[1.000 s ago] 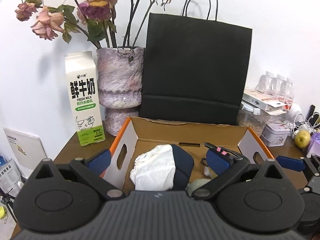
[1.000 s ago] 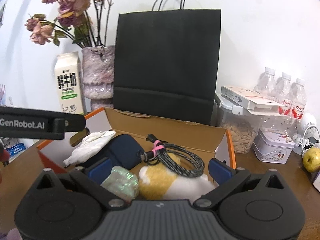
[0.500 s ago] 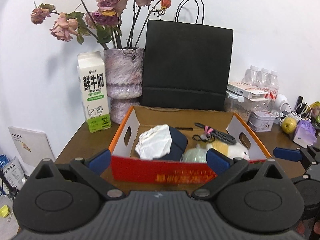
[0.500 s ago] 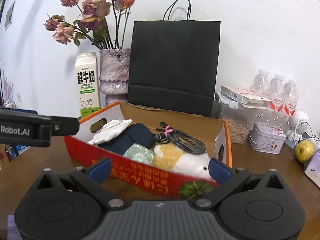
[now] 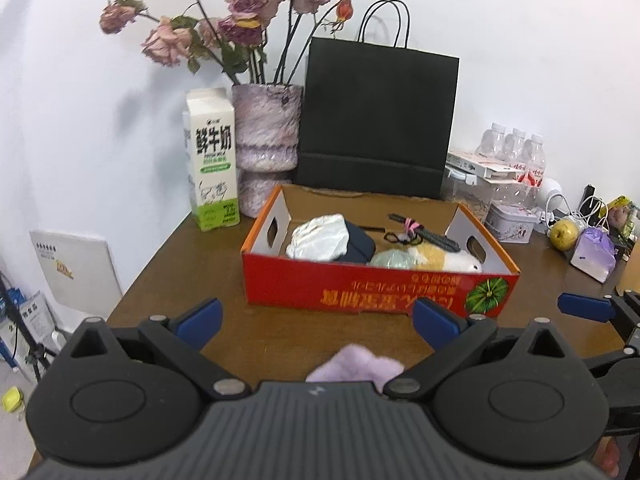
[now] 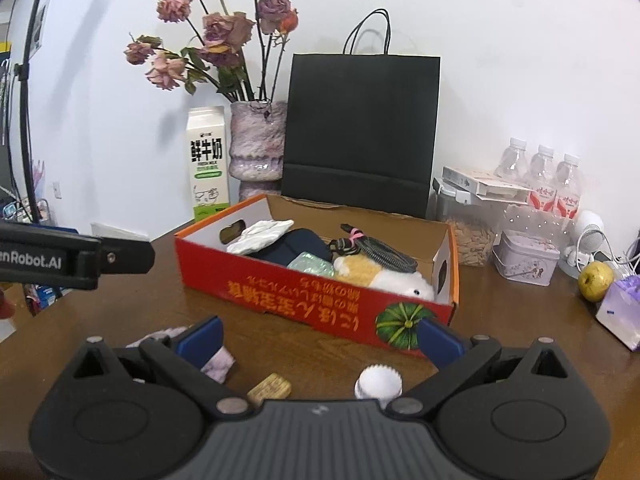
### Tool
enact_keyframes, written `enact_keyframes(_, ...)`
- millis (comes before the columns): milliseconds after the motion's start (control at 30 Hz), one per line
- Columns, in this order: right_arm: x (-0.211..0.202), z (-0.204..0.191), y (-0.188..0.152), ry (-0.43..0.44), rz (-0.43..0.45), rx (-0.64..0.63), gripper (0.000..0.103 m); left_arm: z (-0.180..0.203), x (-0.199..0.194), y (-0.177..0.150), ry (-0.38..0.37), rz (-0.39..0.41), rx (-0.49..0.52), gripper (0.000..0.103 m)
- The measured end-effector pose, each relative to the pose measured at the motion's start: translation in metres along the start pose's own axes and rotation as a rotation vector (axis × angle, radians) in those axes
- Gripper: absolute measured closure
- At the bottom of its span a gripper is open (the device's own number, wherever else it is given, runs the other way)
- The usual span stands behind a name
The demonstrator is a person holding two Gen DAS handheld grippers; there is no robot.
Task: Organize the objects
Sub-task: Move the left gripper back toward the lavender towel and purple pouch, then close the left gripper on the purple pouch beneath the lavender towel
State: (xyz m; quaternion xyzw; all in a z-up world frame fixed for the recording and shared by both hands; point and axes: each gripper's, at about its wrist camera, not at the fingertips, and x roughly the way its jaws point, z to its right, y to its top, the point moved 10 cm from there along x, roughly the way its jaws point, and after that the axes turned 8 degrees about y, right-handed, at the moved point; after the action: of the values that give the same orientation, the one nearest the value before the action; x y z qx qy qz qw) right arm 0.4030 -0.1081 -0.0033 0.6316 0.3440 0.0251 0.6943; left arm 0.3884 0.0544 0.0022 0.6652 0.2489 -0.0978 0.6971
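Red box [image 5: 360,288], black bag [image 5: 380,116]

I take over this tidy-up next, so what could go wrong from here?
1. The small tan biscuit-like block and white ridged cap lie close under the open right gripper; a low sweep may knock them away.
2. The black braided cable sits loosely atop the red cardboard box contents and could snag.

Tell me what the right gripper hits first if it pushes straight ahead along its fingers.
Most likely the red cardboard box: its front wall lies straight ahead of the open right gripper. The white ridged cap sits nearer, probably below that line.
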Motion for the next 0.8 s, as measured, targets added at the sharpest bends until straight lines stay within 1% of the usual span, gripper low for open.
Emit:
enact_keyframes(267,-0.024,-0.012,-0.018,0.002,0.002,-0.005,0.0,-0.011,-0.014,-0.035,0.007,-0.04,0.012,0.0)
enact_keyframes(433,-0.031,-0.018,-0.038,0.009,-0.029,-0.015,0.0,-0.018,-0.012,-0.065,0.012,-0.1,0.047,0.0)
enact_keyframes(667,-0.033,-0.019,-0.069,0.006,-0.085,-0.018,0.0,-0.02,0.0,-0.104,-0.003,-0.212,0.095,0.0)
enact_keyframes(800,-0.031,-0.016,-0.083,0.0,-0.11,-0.016,0.0,-0.014,0.01,-0.113,-0.023,-0.243,0.11,0.0)
